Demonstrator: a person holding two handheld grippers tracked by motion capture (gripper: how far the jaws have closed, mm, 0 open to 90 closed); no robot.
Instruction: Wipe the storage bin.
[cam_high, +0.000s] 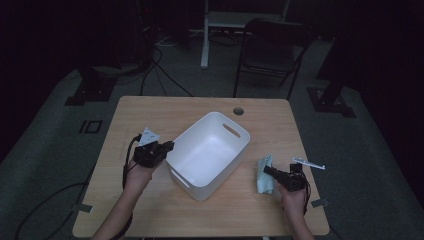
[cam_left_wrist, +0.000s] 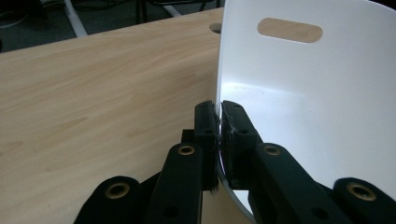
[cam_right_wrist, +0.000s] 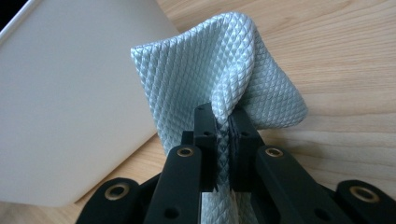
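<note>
Holding two things at once, one per hand. Nearest the camera in the high view, the right gripper (cam_high: 269, 171) sits low on the table (cam_high: 150, 112), right of the bin, jaws clamped on a pale blue-green cloth (cam_high: 263, 175). The right gripper view confirms it: quilted cloth (cam_right_wrist: 219, 74) is pinched between the jaws and bunches up above them, the rest draping down towards the wood. Cloth is just beside the bin's outer wall (cam_right_wrist: 70, 102), not inside it.

A bit farther up, the left gripper (cam_high: 169, 146) is at the bin's left side. The left gripper view shows the jaws shut on the thin white wall (cam_left_wrist: 299, 102), one jaw outside, one inside, gripping the rim edge. No gap visible at the pads.

Mid-table: white plastic bin (cam_high: 212, 152), sitting diagonal, empty inside, handle slot (cam_high: 231, 130) on the far end. Beyond it, a round cable hole (cam_high: 238, 110) near the table's far edge. Past the table, a folding chair (cam_high: 272, 50) and floor cables, all dark.

My read: this is the brace-and-load step. Left hand steadies the bin, right hand has the cloth picked but not lifted over yet.

Next move likely needs: raise the cloth clear of the rim, carry it left over the opening, then release. Left should keep the wall pinned so the light bin doesn't skid or tip. Watch the hanging cloth tail catching the rim.
</note>
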